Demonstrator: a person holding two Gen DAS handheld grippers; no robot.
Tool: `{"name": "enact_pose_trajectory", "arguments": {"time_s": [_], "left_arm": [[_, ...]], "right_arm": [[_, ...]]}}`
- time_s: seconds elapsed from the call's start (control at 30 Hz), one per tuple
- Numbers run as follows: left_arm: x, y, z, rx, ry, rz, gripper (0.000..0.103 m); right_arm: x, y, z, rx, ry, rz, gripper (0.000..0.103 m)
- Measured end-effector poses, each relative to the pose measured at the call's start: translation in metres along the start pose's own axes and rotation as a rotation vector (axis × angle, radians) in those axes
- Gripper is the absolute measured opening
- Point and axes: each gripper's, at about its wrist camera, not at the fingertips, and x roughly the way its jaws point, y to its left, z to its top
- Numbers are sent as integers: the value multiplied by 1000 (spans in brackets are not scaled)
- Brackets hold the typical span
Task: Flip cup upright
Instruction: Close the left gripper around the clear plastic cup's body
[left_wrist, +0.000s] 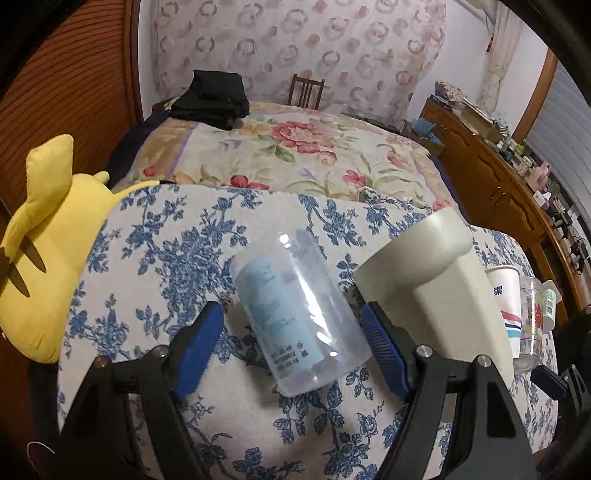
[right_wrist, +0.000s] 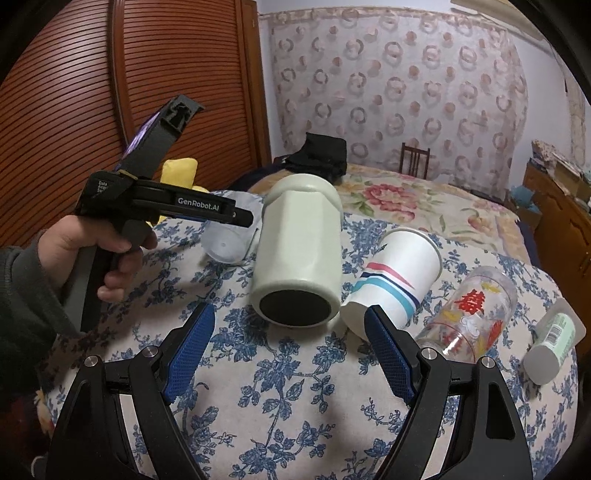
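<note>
A clear plastic cup (left_wrist: 301, 317) with a pale blue label lies on its side on the blue-flowered cloth, its base toward me. My left gripper (left_wrist: 295, 341) is open, its blue fingers on either side of the cup without touching it. The cup also shows in the right wrist view (right_wrist: 225, 245), behind the left gripper's body. My right gripper (right_wrist: 290, 345) is open and empty, just in front of a cream mug (right_wrist: 297, 254) lying on its side with its dark base toward me.
To the right of the mug lie a striped paper cup (right_wrist: 395, 284), a clear glass with red print (right_wrist: 471, 312) and a small green-labelled bottle (right_wrist: 552, 341). A yellow plush toy (left_wrist: 48, 258) sits at the left. A bed (left_wrist: 288, 155) stands behind, a wooden dresser (left_wrist: 491, 173) at right.
</note>
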Motion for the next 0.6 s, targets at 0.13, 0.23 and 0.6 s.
{"name": "enact_pose_trajectory", "arguments": {"time_s": [0.13,0.23,0.6], "left_arm": [[2,0,-5,-2,14,-18,66],[2,0,-7,0,21,-27,57],[-42,5,-26,15,-69,-3,56]], "right_arm": [[2,-2,-1,3,6,-7,85],[1,-2,-3,2,7,-14,85],[-17,1,-10,4,-8,-46,85]]}}
